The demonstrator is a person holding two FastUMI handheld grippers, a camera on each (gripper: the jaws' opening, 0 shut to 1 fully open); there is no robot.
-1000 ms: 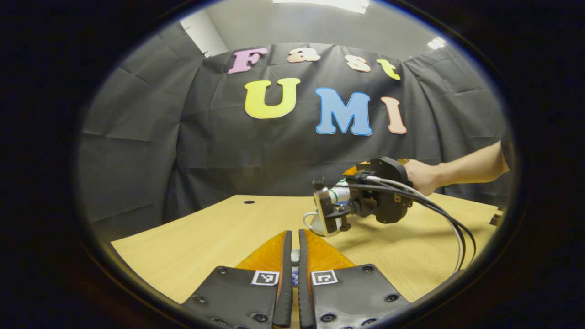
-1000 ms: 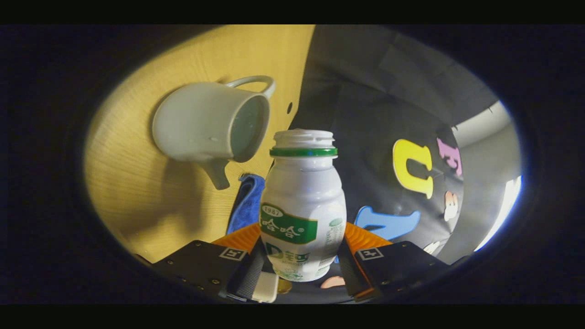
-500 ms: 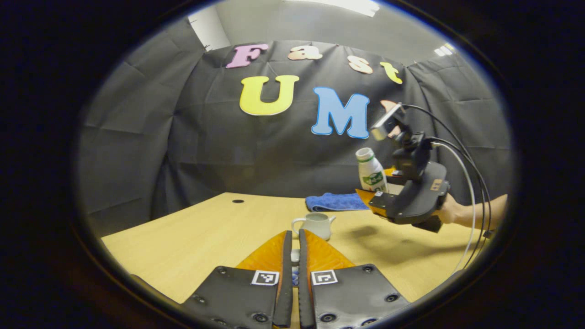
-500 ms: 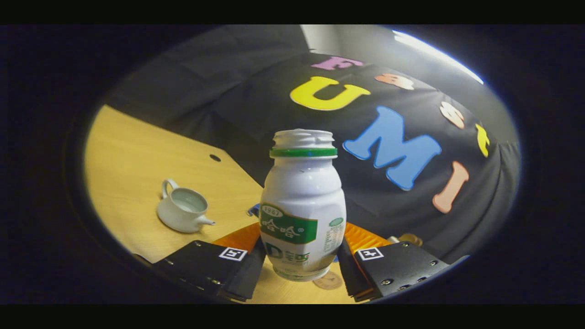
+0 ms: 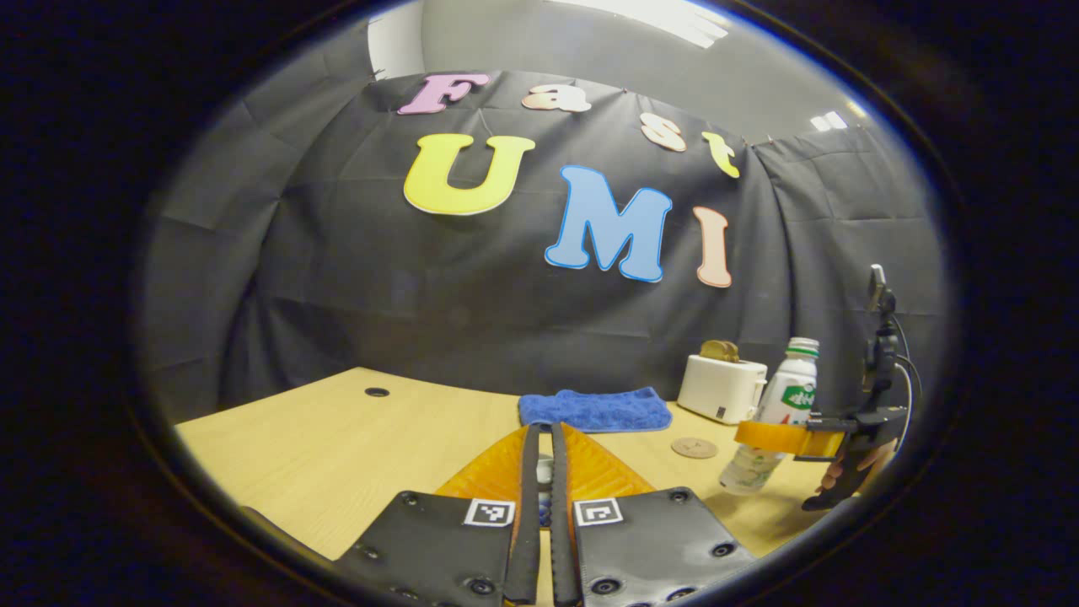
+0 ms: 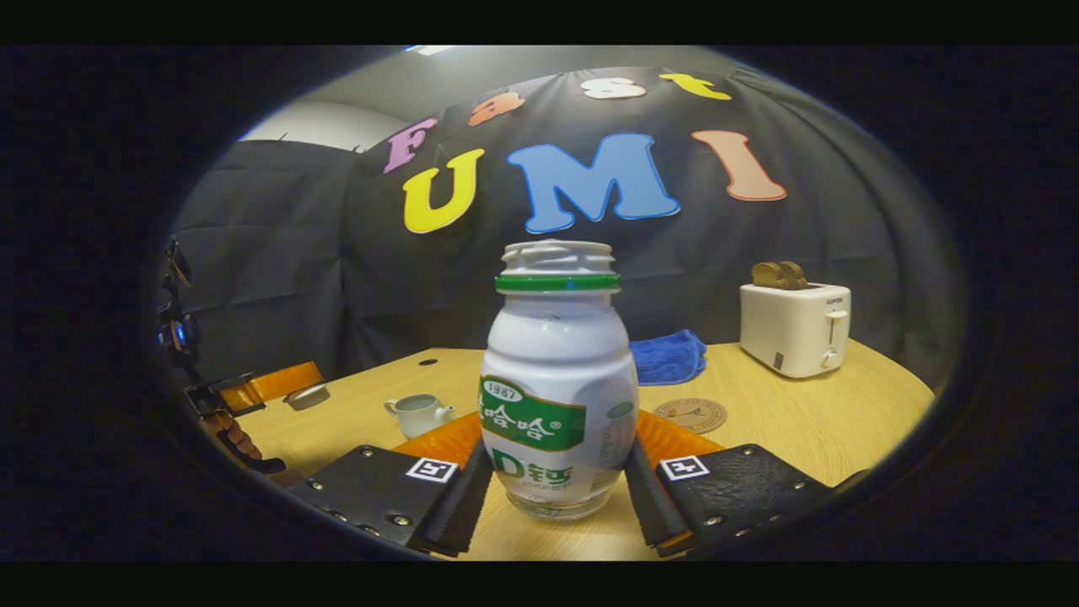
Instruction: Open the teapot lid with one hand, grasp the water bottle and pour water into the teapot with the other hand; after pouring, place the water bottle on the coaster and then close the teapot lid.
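In the left gripper view, the left gripper [image 5: 544, 472] has its fingers nearly pressed together on a small pale piece, the teapot lid [image 5: 545, 469], with the wooden table [image 5: 354, 438] below. Ahead lies a blue cloth [image 5: 595, 410]; to the right, the coaster [image 5: 694, 447], a toaster [image 5: 722, 388] and the water bottle [image 5: 771, 417] upright in the right gripper [image 5: 788, 437]. Half a second ago that bottle was higher and tilted. In the right gripper view, the right gripper [image 6: 556, 493] clamps the bottle [image 6: 556, 379] by its lower body, upright; the coaster [image 6: 691, 415] lies just ahead right, the open teapot [image 6: 417, 414] ahead left, farther away than before.
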